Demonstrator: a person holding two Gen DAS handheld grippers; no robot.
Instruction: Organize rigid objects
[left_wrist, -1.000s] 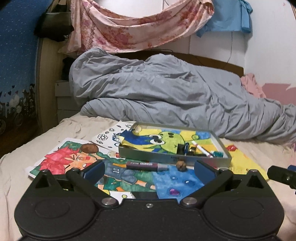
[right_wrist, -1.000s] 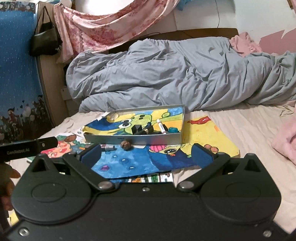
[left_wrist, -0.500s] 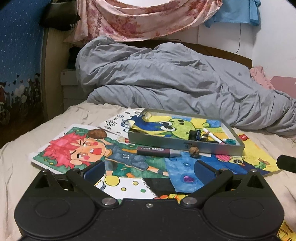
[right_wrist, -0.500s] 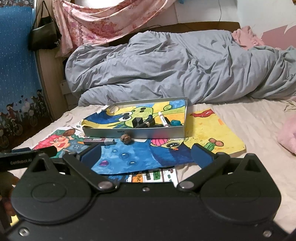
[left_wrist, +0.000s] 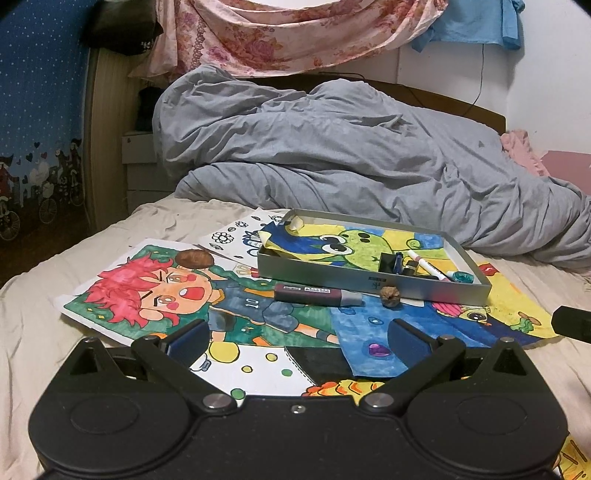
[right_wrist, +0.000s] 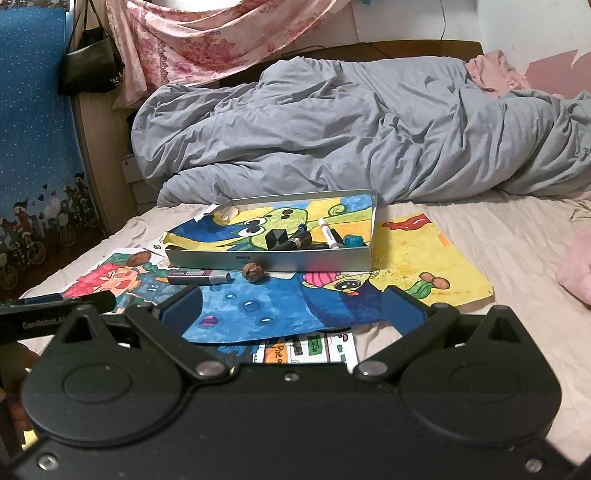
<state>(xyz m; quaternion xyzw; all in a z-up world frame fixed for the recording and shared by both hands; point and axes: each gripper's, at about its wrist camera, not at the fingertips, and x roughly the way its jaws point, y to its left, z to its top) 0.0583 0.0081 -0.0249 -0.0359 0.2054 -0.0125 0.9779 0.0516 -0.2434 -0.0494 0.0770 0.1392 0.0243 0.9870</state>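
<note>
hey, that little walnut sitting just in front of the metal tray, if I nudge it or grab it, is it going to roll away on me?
Probably yes: the walnut looks round and lies loose on a paper drawing, so a nudge may roll it. Its wrinkled shell should give the open left gripper decent bite. The soft bed beneath may sag and tip it sideways.

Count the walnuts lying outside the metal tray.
2. A small walnut lies against the tray's front wall; a larger one sits on the red-haired drawing. Others may be hidden.
</note>
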